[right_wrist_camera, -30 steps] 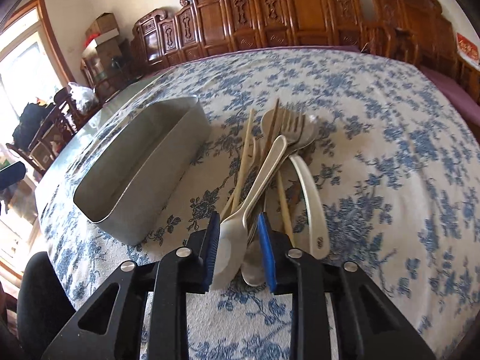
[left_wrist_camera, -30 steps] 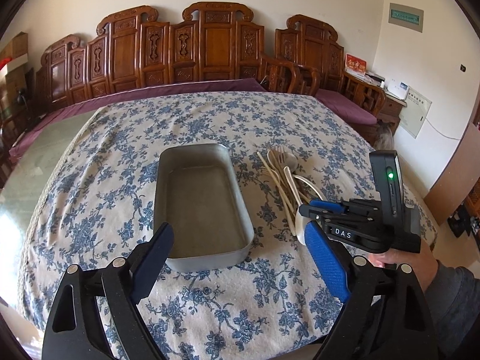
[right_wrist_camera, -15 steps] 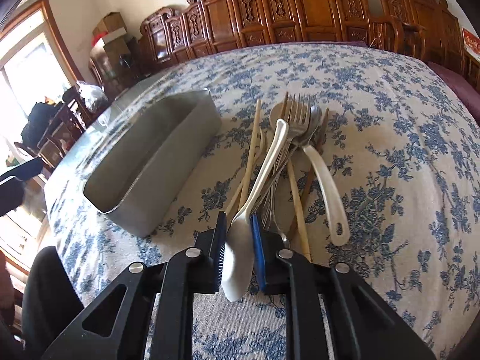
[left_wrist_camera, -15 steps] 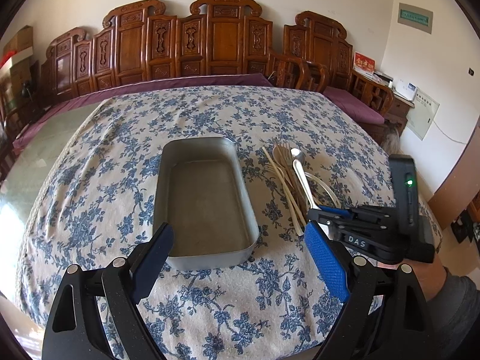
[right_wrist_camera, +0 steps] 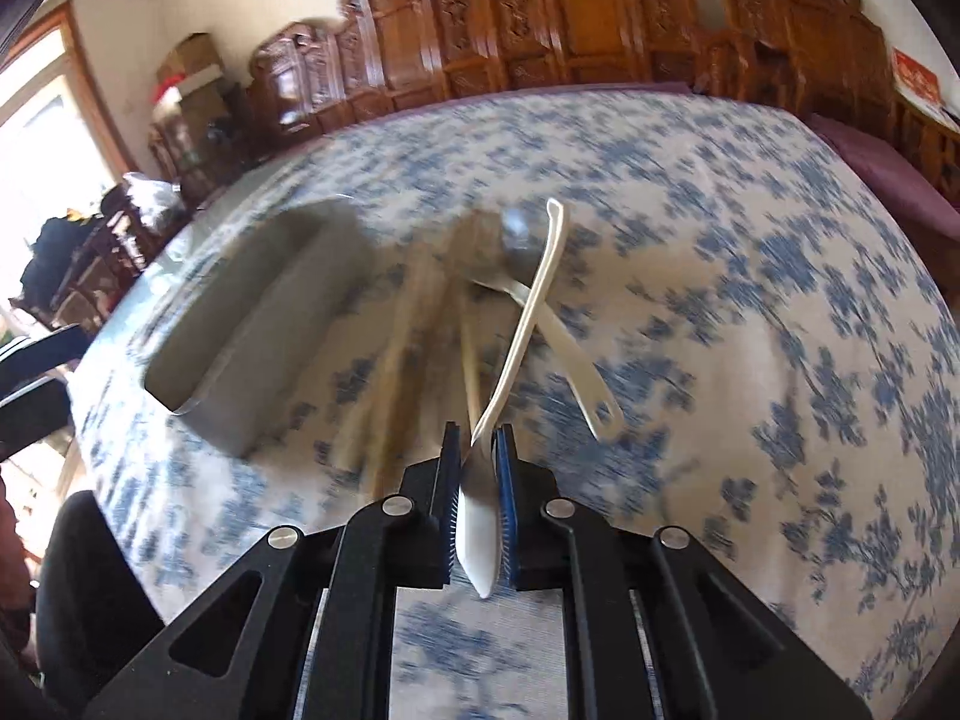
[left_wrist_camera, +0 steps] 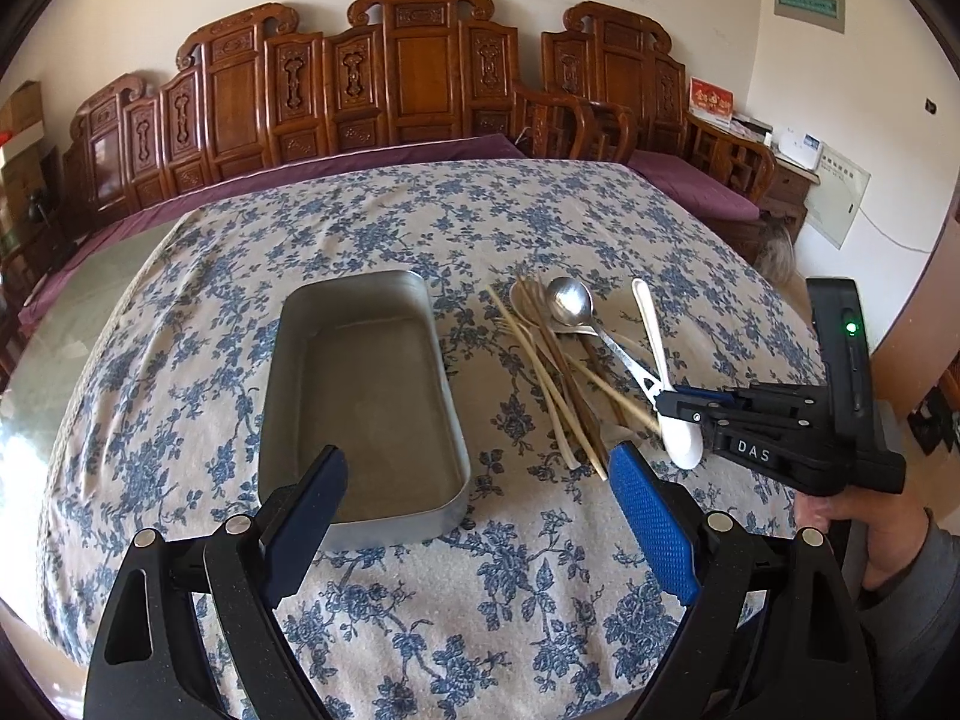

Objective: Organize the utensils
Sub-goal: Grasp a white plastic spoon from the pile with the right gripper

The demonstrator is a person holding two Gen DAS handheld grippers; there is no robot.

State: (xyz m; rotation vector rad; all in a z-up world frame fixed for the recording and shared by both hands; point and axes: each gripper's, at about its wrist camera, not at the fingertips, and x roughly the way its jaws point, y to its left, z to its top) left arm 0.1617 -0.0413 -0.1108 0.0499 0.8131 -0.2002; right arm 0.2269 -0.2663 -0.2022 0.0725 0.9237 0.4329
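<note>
White plastic, a spoon [right_wrist_camera: 521,348] sits pinched by its bowl between the blue pads of the right gripper [right_wrist_camera: 478,516], its fingers drawn narrow around it; the handle slants toward the upper middle of the right wrist frame, lifted clear of the other pieces; that frame is smeared with blur, so fine detail is lost; in the left wrist frame the same spoon shows at centre right, bowl low, handle pointing up-left, held by the black gripper in the person's hand [left_wrist_camera: 864,516].

The left gripper [left_wrist_camera: 477,504] fills the bottom of its own frame, fingers spread wide and holding nothing; the grey metal tray [left_wrist_camera: 273,396] lies between and beyond them at frame centre, on the blue-flowered cloth of the desk [left_wrist_camera: 516,588].

Just right of the tray lies the pile of utensils [left_wrist_camera: 558,360]: pale chopsticks [left_wrist_camera: 540,375], a metal spoon [left_wrist_camera: 570,301] with its bowl toward the top, fork tines partly hidden under them; a second white spoon [right_wrist_camera: 570,354] lies flat on the cloth under the lifted one in the right wrist frame.
</note>
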